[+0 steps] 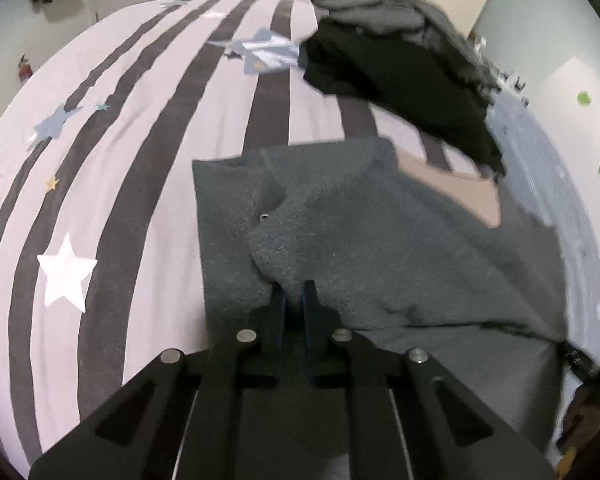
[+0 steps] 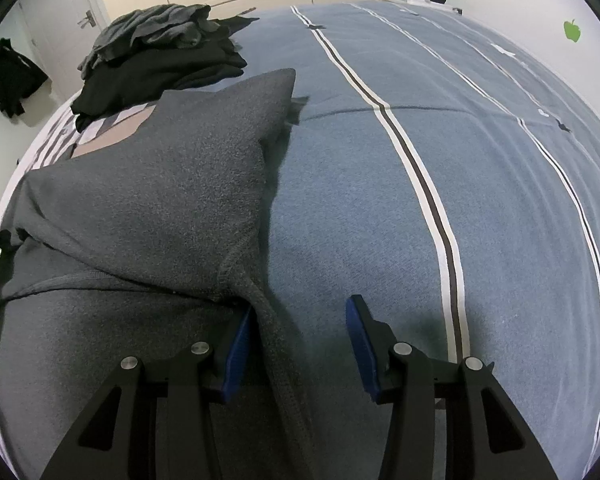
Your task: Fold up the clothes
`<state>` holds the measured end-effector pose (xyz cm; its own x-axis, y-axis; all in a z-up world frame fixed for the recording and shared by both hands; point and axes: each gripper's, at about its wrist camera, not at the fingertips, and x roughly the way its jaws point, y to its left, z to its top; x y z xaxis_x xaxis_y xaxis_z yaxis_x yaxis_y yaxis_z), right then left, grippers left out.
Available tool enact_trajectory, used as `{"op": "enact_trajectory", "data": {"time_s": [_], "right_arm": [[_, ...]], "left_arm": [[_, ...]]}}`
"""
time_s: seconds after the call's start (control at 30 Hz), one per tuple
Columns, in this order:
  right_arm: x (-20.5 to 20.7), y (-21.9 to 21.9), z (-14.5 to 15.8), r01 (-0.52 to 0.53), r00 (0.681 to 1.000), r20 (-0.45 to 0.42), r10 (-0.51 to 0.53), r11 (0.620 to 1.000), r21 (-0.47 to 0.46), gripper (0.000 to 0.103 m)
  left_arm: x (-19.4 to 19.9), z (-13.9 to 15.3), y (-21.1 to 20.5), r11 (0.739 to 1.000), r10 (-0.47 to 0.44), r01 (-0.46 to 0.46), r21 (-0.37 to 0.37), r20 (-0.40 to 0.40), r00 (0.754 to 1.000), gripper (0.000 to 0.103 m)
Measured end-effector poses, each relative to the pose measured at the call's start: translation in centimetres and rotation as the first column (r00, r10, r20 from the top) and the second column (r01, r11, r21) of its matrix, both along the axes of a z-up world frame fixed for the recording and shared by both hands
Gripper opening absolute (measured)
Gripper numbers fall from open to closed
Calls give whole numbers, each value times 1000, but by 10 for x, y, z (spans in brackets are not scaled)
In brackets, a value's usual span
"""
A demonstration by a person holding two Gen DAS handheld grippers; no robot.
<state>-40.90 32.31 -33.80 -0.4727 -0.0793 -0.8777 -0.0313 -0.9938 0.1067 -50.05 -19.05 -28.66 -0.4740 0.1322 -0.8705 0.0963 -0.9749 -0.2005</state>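
Sweater [image 1: 380,240] spread on the bed [image 1: 100,200], near the clothes pile [image 1: 380,60].
My left gripper [image 1: 296,300] pinches a sweater fold tight; my right gripper [image 2: 300,340] stands apart, the sweater's edge lying loose between its fingers.

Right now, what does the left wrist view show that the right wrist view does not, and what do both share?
Left only: the left tool shut on the dark grey fleece garment, and the lilac striped star-print cover. Right only: the right tool open, the garment's hem against one pad, and the blue cover with white stripes. Both: the garment and the pile of dark clothes.
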Motion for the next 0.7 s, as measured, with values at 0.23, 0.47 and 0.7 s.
{"op": "enact_trajectory", "data": {"time_s": [0.23,0.47,0.7], "right_arm": [[1,1,0,2,1000,-2,-2,1000,0,43],[2,1,2,10,1000,3,-10,1000,-2,43],[4,-3,2,19,1000,2,-19,1000,-3,43]], "left_arm": [[9,27,-16,998,16,-16,56,10,1000,6],[-3,7,-25,998,60,-59,-27,54,997,8],[3,22,-28,998,56,-56,0,-13,998,0]]}}
